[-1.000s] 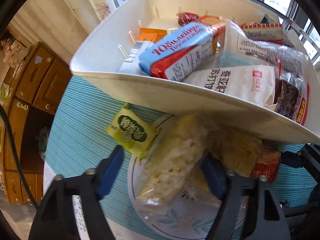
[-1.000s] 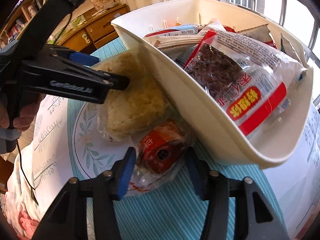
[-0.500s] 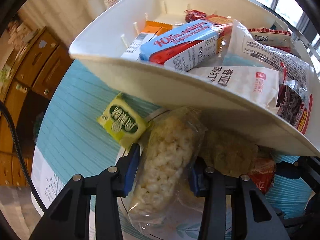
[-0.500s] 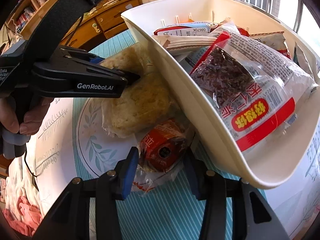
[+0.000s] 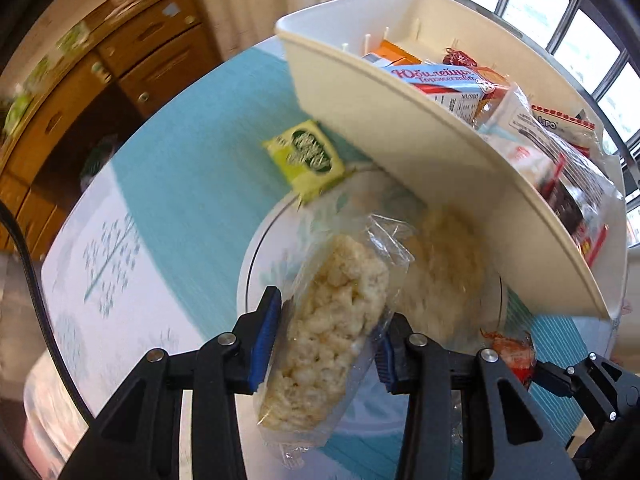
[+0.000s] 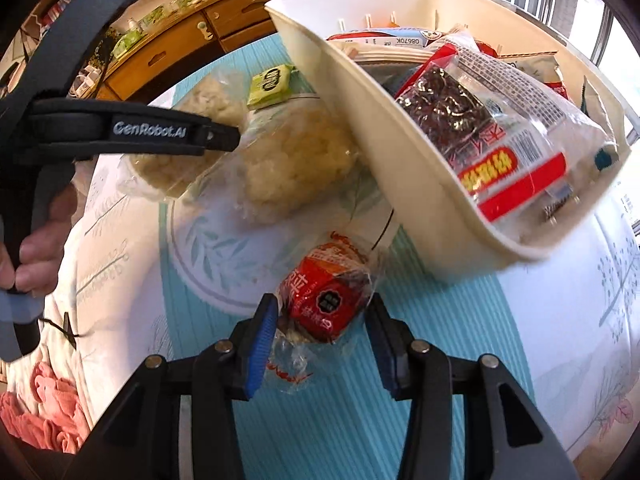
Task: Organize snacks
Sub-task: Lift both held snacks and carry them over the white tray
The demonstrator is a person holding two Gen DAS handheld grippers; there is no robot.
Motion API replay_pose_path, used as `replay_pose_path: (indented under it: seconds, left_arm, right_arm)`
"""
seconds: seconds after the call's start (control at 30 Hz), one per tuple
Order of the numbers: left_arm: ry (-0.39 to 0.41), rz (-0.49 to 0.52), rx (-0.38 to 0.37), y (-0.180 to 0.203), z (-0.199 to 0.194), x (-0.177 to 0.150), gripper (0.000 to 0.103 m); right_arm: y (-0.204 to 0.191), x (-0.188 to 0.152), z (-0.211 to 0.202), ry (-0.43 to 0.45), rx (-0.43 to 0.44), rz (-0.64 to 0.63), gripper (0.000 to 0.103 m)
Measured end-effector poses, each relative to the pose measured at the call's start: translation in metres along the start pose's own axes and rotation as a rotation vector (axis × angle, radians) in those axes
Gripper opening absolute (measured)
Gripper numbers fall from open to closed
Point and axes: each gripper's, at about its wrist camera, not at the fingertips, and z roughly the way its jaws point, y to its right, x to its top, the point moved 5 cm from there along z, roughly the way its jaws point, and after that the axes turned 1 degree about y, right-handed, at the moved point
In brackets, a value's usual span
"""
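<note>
My left gripper (image 5: 328, 344) is shut on a puffed rice cake (image 5: 336, 320) in clear wrap and holds it tilted above the floral plate (image 5: 248, 268). A second rice cake (image 5: 444, 272) lies on the plate beside the white bin (image 5: 440, 184), which is packed with snack packs. A green-yellow packet (image 5: 308, 156) rests on the teal mat by the bin's corner. In the right wrist view my right gripper (image 6: 320, 344) is shut on a red snack packet (image 6: 324, 304) at the plate's (image 6: 200, 248) near rim. The left gripper (image 6: 208, 136) shows there with its rice cake (image 6: 216, 96).
The white bin (image 6: 380, 140) overhangs the plate at the right. A wooden cabinet (image 5: 132, 52) stands beyond the table at the left, window bars (image 5: 576, 12) behind the bin. A hand (image 6: 36, 248) holds the left gripper. Pink cloth (image 6: 44, 420) lies at the lower left.
My left gripper closed on the rice cake, rolled, and carried it up and away from the bin. My right gripper tightened slightly around the red packet and stayed nearly in place.
</note>
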Motion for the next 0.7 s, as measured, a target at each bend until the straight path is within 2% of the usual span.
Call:
replay_pose_path:
  seconds: [0.2, 0.3, 0.37, 0.57, 0.7]
  left_arm:
    - [0.018, -0.118, -0.005, -0.010, -0.033, -0.044, 0.041]
    - [0.039, -0.172, -0.042, -0.013, -0.055, -0.069, 0.041]
    - [0.047, -0.193, -0.054, -0.015, -0.065, -0.081, 0.041]
    - [0.061, -0.266, -0.094, -0.013, -0.104, -0.116, 0.041]
    - [0.081, -0.314, -0.117, -0.011, -0.132, -0.131, 0.041]
  right_arm:
    - [0.001, -0.013, -0.010, -0.008, 0.005, 0.005, 0.045]
    - [-0.003, -0.023, -0.016, -0.011, 0.009, 0.012, 0.044]
    - [-0.010, -0.028, -0.025, -0.007, 0.010, 0.011, 0.033]
    - [-0.017, -0.034, -0.042, -0.032, 0.029, 0.036, 0.033]
    - [-0.020, -0.034, -0.065, -0.015, 0.027, 0.044, 0.033]
